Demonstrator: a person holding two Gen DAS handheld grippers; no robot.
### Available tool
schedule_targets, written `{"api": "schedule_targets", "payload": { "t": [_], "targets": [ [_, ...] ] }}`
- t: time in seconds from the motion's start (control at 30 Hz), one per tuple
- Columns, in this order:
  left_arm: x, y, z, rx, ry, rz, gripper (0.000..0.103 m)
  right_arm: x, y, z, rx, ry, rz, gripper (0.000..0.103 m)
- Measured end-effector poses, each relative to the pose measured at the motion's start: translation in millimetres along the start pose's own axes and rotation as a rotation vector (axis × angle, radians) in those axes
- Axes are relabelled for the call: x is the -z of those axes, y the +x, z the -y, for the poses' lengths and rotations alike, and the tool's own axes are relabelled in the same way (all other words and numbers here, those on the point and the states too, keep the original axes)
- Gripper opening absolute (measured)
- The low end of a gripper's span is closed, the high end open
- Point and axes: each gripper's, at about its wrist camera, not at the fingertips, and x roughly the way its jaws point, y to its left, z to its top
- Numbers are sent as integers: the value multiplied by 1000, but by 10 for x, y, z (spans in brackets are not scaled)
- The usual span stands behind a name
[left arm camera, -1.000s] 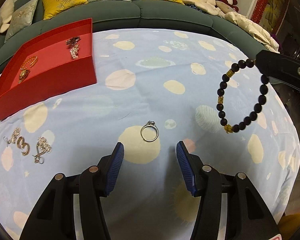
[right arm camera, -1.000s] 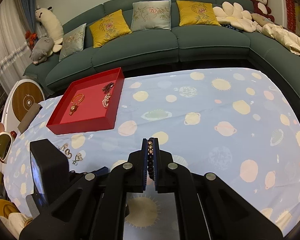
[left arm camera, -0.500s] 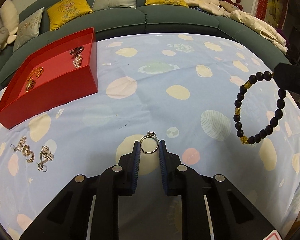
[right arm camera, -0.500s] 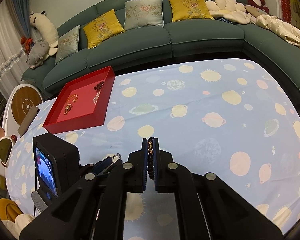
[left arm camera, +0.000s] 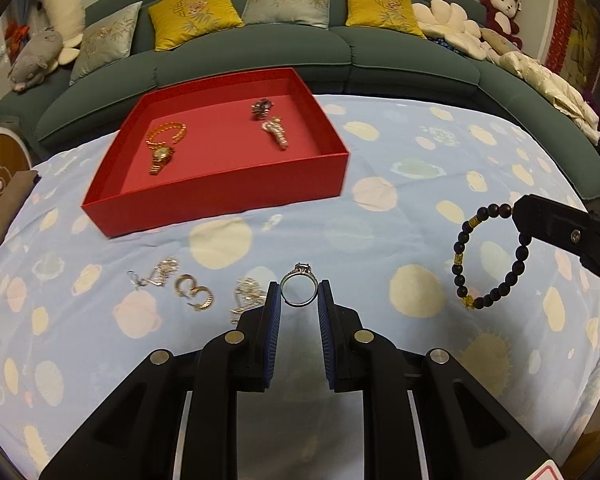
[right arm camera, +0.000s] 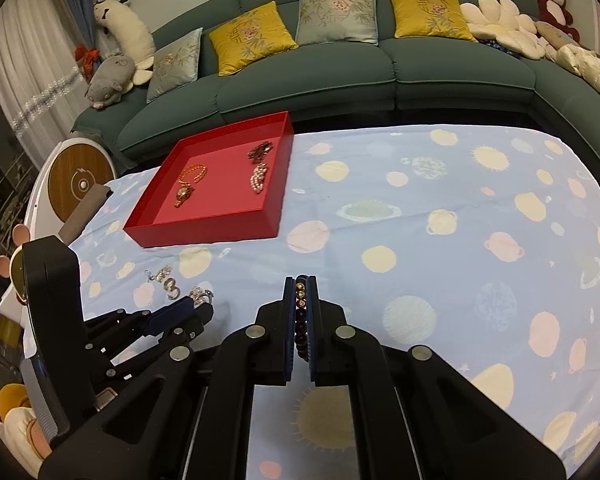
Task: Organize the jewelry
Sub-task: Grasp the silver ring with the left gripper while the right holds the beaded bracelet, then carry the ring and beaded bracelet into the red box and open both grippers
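Holding a ring (left arm camera: pixel 299 289) pinched in our left tool (left arm camera: pixel 299 294) and a beaded bracelet (left arm camera: pixel 488 256) clamped in our right tool (right arm camera: pixel 301 292), we judge the job partway: some pieces lie in the red tray (left arm camera: pixel 220 196), while earrings (left arm camera: pixel 192 292) remain on the worktop (left arm camera: pixel 420 184).

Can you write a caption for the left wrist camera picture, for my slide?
Left gripper holds a silver ring near the red tray while the right gripper dangles a black bead bracelet.
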Motion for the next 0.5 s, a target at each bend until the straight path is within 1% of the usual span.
{"api": "schedule_targets", "payload": {
  "t": [0.1,0.23,0.5],
  "targets": [
    [-31,-40,-231,-27,-20,3,16,-34,87,-187,-18,-20,-10,4],
    [-71,-60,-505,-42,-53,-11,16,-87,192,-466,-46,-52,-18,4],
    [-174,-150,-969,-77,-69,7,16,-208,430,-935,-81,-95,-34,4]
  ]
}}
